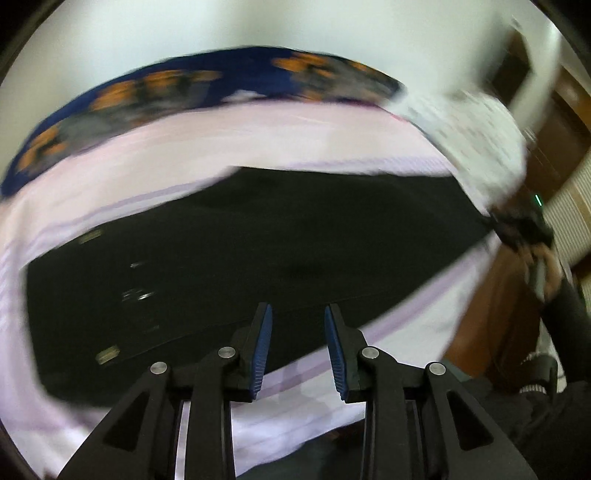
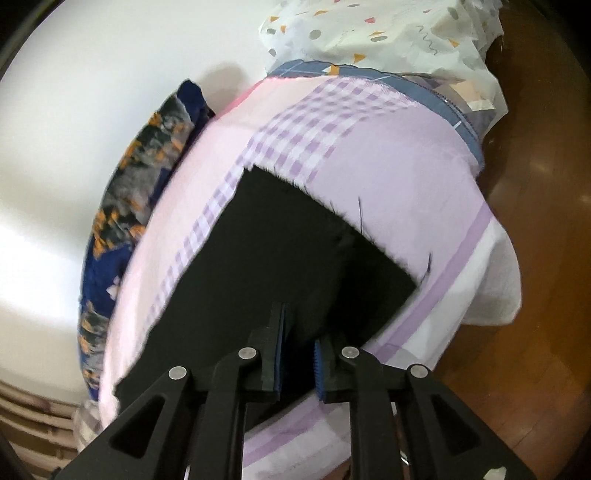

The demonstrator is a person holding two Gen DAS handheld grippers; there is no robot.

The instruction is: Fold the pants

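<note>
**Q:** One garment only, seen from the left wrist?

**A:** One. A single pair of black pants (image 1: 258, 251) lay flat on a pink and lilac sheet (image 1: 221, 147). Their long axis ran across the picture, from the lower left up toward the right. Two small pale tags showed near the left end, and a few bright specks between them; motion blur made any writing unreadable.

**Q:** And the left gripper (image 1: 298, 347)?

**A:** It was above the near edge of the pants, its two blue-padded fingers (image 1: 263, 350) parted with nothing between them. At the far right a person's hand (image 1: 543, 269) was in view, blurred. One dark blue cushion with orange marks (image 1: 147, 92) lay behind the sheet, and one white patterned cloth (image 1: 472, 125) at its right end.

**Q:** The right wrist view?

**A:** The same one pair of pants (image 2: 288, 251), here a black shape running from the lower left away toward the upper right, ending in a frayed straight edge on the checked part of the sheet (image 2: 388, 177). No label or writing showed.

**Q:** The right gripper (image 2: 298, 354)?

**A:** Low over the pants, jaws parted by a narrow gap. Whether the cloth was pinched I could not tell; dark fabric filled the gap. The cushion (image 2: 122, 206) lay left, the white cloth (image 2: 369, 33) at the top, and wooden floor (image 2: 535, 221) on the right.
</note>
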